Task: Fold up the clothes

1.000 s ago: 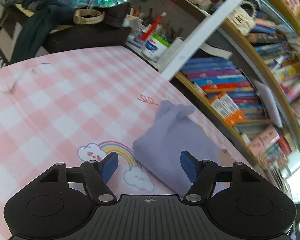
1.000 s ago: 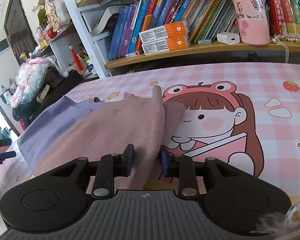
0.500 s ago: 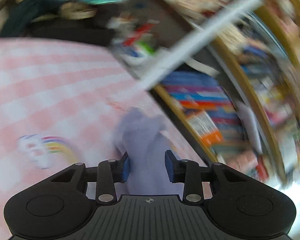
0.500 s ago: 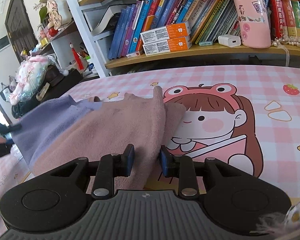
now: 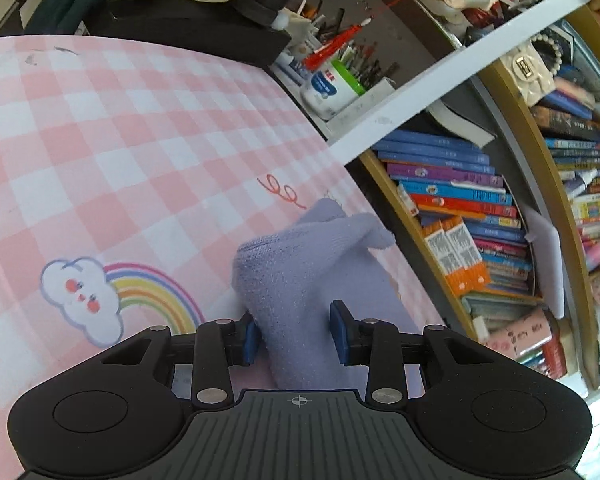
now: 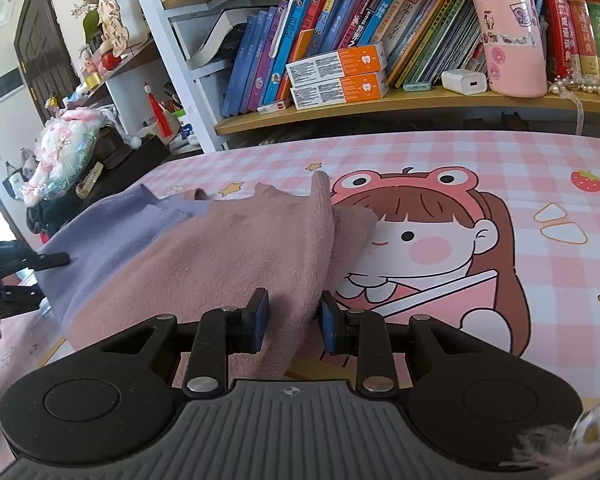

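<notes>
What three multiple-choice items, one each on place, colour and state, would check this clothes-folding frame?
1. Where does the rainbow print lie from the left gripper in its own view?
A. left
B. right
C. behind the books

2. What colour is the cloth in the right gripper?
A. green
B. dusty pink
C. white

3. How does the left gripper stand?
A. wide open over bare mat
B. shut on lilac cloth
C. holding a book

Answers: 1 A, the rainbow is left of the fingers. 2 B, the pink cloth runs between the pads. 3 B, the lilac cloth is bunched between them.

A home room: crammed bookshelves (image 6: 340, 60) behind a cartoon-print tablecloth (image 6: 500, 184).
</notes>
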`<move>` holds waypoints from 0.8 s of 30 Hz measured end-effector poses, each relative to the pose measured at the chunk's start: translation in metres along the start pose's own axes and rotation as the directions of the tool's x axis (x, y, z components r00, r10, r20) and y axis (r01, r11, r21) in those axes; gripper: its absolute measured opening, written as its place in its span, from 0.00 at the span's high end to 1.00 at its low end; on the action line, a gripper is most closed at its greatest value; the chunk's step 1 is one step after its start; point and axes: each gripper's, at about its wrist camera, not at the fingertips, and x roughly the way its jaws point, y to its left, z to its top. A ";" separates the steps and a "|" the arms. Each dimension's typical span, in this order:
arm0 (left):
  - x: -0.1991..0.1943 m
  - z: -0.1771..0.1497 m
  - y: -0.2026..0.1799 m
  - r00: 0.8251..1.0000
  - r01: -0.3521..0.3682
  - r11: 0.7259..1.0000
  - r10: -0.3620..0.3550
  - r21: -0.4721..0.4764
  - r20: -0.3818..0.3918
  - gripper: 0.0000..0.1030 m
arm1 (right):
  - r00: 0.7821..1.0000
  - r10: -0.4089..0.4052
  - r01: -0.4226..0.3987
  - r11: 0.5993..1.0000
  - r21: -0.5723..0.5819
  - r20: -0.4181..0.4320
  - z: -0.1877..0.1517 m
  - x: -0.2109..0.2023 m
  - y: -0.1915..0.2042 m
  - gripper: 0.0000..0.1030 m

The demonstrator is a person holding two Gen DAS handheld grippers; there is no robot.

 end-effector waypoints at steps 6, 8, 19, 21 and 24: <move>0.002 0.008 0.010 1.000 0.006 1.000 -0.006 0.015 0.017 0.80 | 1.000 -0.020 0.020 0.997 -0.077 0.007 -0.001 0.004 0.019 0.77; -0.005 0.011 0.013 1.000 -0.002 1.000 0.001 0.031 0.028 0.81 | 1.000 -0.022 0.023 0.993 -0.116 0.008 -0.003 0.005 0.029 0.77; -0.039 0.032 0.050 0.996 -0.034 0.998 0.031 0.045 0.079 0.80 | 1.000 -0.020 0.022 0.937 -0.348 0.009 -0.006 0.032 0.091 0.77; -0.041 0.036 0.054 0.995 -0.045 0.998 0.040 0.047 0.089 0.79 | 1.000 -0.019 0.020 0.927 -0.373 0.007 -0.003 0.041 0.100 0.77; -0.043 0.041 0.060 0.994 -0.050 0.998 0.046 0.036 0.102 0.79 | 1.000 -0.021 0.023 0.906 -0.422 0.009 -0.001 0.053 0.111 0.77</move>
